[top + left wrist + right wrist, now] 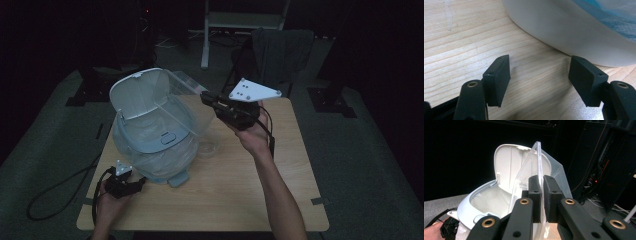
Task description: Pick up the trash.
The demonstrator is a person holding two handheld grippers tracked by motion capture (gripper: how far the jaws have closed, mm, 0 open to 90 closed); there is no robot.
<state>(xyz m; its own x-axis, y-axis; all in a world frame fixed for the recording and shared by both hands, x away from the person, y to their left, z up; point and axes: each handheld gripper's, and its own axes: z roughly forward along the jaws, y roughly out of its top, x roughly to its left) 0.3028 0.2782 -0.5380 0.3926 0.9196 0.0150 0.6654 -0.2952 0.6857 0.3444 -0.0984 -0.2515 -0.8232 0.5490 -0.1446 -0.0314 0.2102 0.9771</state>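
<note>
I count one white bin (150, 135) with its lid (137, 92) raised, one clear plastic container (537, 165), one wooden table (225, 190) and two grippers. My right gripper (541, 186) has its jaws nearly together, clamped on the container's thin rim, holding it tilted over the bin's open mouth. My left gripper (539, 75) stands wide open and empty on the table, just beside the bin's base. The room is dark, so I cannot make out the bin's inside.
</note>
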